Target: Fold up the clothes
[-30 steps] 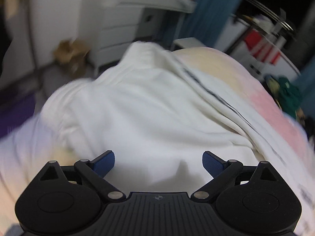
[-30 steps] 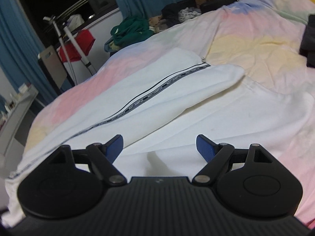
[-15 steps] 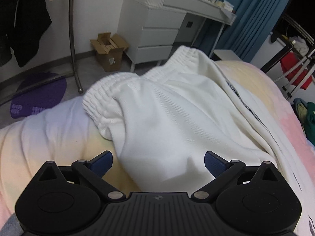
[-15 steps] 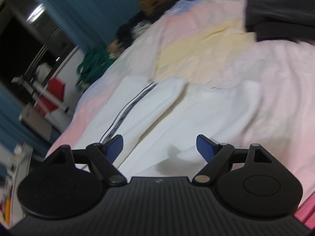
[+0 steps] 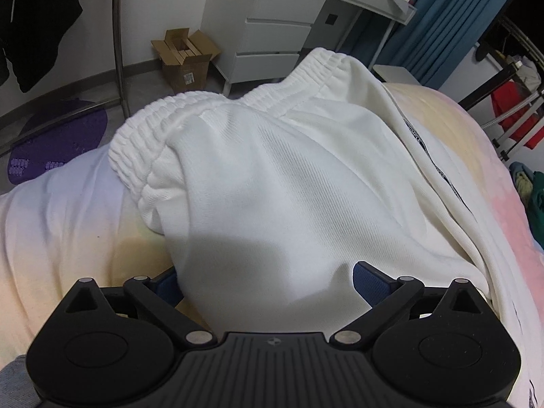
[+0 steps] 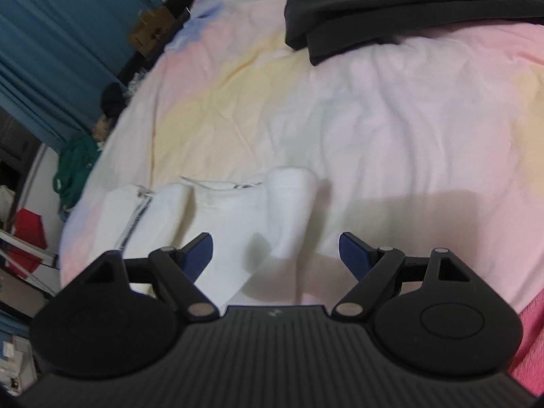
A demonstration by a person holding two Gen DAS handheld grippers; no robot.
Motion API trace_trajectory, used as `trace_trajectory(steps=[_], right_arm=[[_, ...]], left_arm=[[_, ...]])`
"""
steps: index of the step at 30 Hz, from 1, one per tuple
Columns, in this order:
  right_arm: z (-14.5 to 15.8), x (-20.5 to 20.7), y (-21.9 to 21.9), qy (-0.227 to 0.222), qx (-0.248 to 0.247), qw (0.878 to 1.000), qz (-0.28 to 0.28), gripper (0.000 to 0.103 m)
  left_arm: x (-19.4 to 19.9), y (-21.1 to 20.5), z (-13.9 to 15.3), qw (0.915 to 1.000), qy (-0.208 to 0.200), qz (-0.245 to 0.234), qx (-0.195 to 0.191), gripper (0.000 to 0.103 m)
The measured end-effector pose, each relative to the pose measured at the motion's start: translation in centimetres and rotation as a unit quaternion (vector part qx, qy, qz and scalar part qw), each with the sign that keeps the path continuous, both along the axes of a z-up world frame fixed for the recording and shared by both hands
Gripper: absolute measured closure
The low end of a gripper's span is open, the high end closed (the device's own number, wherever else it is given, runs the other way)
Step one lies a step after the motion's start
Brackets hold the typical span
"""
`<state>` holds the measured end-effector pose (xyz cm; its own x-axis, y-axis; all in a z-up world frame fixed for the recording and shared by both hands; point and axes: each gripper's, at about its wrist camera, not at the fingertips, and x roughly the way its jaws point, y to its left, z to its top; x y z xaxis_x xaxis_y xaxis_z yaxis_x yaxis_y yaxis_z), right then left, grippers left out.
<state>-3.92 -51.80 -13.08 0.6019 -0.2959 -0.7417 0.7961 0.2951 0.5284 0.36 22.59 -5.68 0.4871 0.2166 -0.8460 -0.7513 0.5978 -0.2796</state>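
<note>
White sweatpants [image 5: 272, 187] with a black side stripe lie on a pastel bedsheet [image 5: 61, 224], the ribbed elastic waistband toward the bed's far edge. My left gripper [image 5: 265, 280] is open, its blue pads either side of the fabric near the seat, the left pad partly hidden behind the cloth. In the right wrist view the leg ends [image 6: 238, 210] lie bunched on the sheet. My right gripper [image 6: 275, 255] is open just above the leg ends, holding nothing.
A dark folded garment [image 6: 391, 6] lies on the bed [image 6: 408, 129] at the far right. Beyond the bed's edge stand a white drawer desk [image 5: 278, 34], a cardboard box [image 5: 185, 57], a clothes rail pole [image 5: 119, 40] and blue curtains [image 5: 442, 27].
My left gripper has drawn back and lowered toward the seat of the pants, bringing the waistband into clear view. My right gripper has swung along the legs to the leg ends.
</note>
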Motion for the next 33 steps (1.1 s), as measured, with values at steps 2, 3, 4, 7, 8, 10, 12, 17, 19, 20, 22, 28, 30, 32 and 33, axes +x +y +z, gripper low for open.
trace_trajectory(steps=[2, 3, 4, 7, 8, 10, 12, 17, 19, 20, 22, 28, 30, 32, 33], right_arm=[[-0.4, 0.3, -0.2, 0.007, 0.009, 1.000, -0.002, 0.020], [-0.5, 0.4, -0.2, 0.008, 0.013, 1.000, -0.003, 0.020], [-0.6, 0.4, -0.1, 0.007, 0.015, 1.000, -0.002, 0.020], [-0.7, 0.7, -0.1, 0.005, 0.019, 1.000, 0.002, 0.020], [-0.8, 0.8, -0.1, 0.005, 0.022, 1.000, 0.003, 0.020], [-1.2, 1.1, -0.4, 0.005, 0.034, 0.999, 0.002, 0.020], [-1.7, 1.4, -0.6, 0.009, 0.041, 0.999, -0.002, 0.020], [-2.1, 2.1, -0.9, -0.013, 0.053, 0.999, 0.000, 0.018], [-1.8, 2.3, -0.8, -0.067, 0.062, 0.996, 0.018, 0.018], [-1.5, 2.4, -0.5, -0.099, 0.067, 0.992, 0.034, 0.018], [-0.7, 2.4, 0.2, -0.132, 0.061, 0.988, 0.044, 0.018], [-1.0, 1.8, 0.1, -0.135, 0.071, 0.988, 0.034, 0.018], [-2.0, 1.6, -0.4, -0.118, 0.086, 0.989, 0.023, 0.019], [-2.9, 1.7, -0.6, -0.101, 0.093, 0.990, 0.017, 0.027], [-3.2, 1.8, -0.6, -0.088, 0.091, 0.992, 0.015, 0.035]], left_arm=[[0.3, 0.1, -0.2, 1.0000, -0.002, -0.004, -0.002, 0.002], [0.4, 0.1, -0.3, 0.9999, -0.004, -0.009, -0.005, 0.002], [0.5, 0.1, -0.4, 0.9999, -0.006, -0.013, -0.007, 0.002], [0.6, 0.2, -0.6, 0.9995, -0.011, -0.023, -0.016, 0.002], [0.7, 0.2, -0.7, 0.9995, -0.012, -0.025, -0.018, 0.002], [0.8, 0.3, -0.8, 0.9992, -0.015, -0.029, -0.021, 0.002], [0.8, 0.4, -0.8, 0.9990, -0.019, -0.031, -0.024, 0.002], [0.6, 0.8, -0.9, 0.9980, -0.037, -0.033, -0.039, 0.001], [0.4, 1.1, -0.8, 0.9967, -0.054, -0.035, -0.050, 0.001], [0.1, 1.3, -0.7, 0.9955, -0.065, -0.037, -0.058, 0.001], [-0.3, 1.6, -0.6, 0.9930, -0.088, -0.036, -0.070, 0.001], [-1.3, 2.4, -0.1, 0.9830, -0.152, -0.031, -0.098, 0.003], [-1.3, 2.4, 0.0, 0.9813, -0.161, -0.030, -0.101, 0.005], [-1.3, 2.3, 0.1, 0.9808, -0.166, -0.027, -0.098, 0.012], [-1.3, 2.3, 0.2, 0.9808, -0.168, -0.025, -0.096, 0.015]])
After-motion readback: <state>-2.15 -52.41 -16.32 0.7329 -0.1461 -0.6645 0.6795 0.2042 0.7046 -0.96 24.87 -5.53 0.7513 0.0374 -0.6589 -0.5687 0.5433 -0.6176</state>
